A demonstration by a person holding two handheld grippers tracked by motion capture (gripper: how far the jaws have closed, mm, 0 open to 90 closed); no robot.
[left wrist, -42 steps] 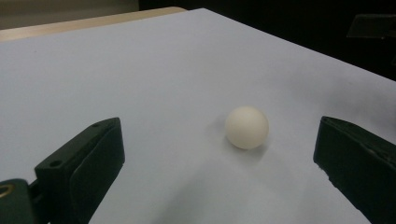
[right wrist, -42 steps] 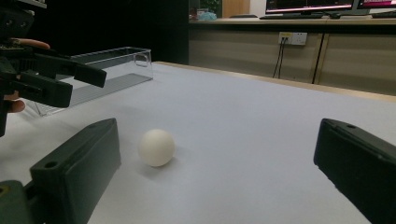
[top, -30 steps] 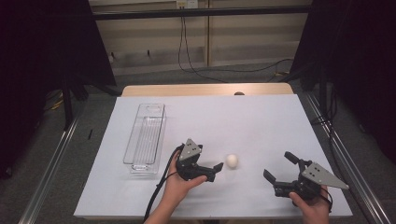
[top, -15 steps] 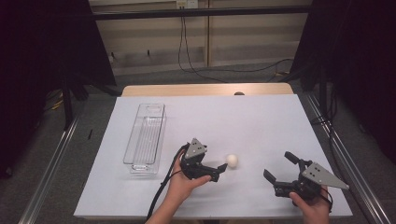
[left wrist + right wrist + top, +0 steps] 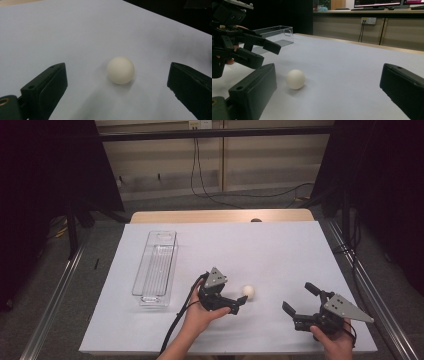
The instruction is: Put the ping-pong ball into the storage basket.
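Ur left gripper (image 5: pixel 239 304) is spread wide, white ball (image 5: pixel 248 291) sitting just past its tips w/o touching; right gripper (image 5: pixel 299 299) also spread, near right.

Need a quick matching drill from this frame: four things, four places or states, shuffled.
Things:
1. white ball
2. clear plastic tray
3. left gripper
4. right gripper

Places or states:
A. open, at the table's near right
B. open, jaws aimed at the ball
C. on the white sheet, ungripped
D. lying lengthwise on the sheet's left

Pairs: 1-C, 2-D, 3-B, 4-A
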